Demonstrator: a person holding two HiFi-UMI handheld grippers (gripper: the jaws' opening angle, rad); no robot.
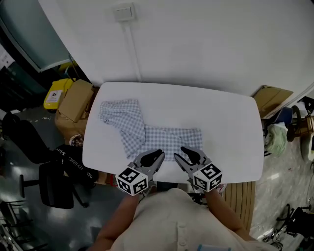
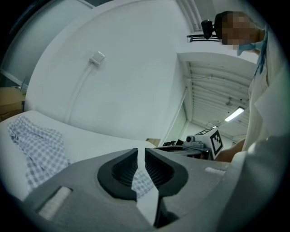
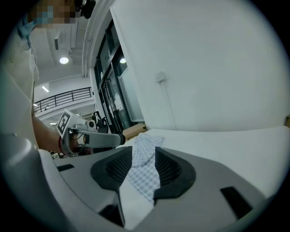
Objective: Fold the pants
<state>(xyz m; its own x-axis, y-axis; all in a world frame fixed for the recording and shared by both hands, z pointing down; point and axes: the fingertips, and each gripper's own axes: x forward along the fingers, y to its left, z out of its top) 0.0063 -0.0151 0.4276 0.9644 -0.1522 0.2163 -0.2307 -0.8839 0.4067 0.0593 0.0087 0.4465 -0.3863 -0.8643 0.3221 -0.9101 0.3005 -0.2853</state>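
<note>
The blue-and-white checked pants (image 1: 147,135) lie flat on the white table (image 1: 225,127), one part running to the far left and the other to the right along the near side. My left gripper (image 1: 159,156) hangs over the near edge of the cloth, its jaws shut with only a thin slit and nothing in them. In the left gripper view the pants (image 2: 38,147) spread to the left of that gripper (image 2: 141,154). My right gripper (image 1: 182,152) is beside it, open; the pants (image 3: 146,174) show through the gap of that gripper (image 3: 143,152) without touching its pads.
Cardboard boxes (image 1: 73,100) and a yellow container (image 1: 56,93) stand off the table's left end. A black chair (image 1: 49,184) is at the near left. A white wall with a socket (image 1: 124,12) runs behind the table. More cardboard (image 1: 272,98) leans at the right.
</note>
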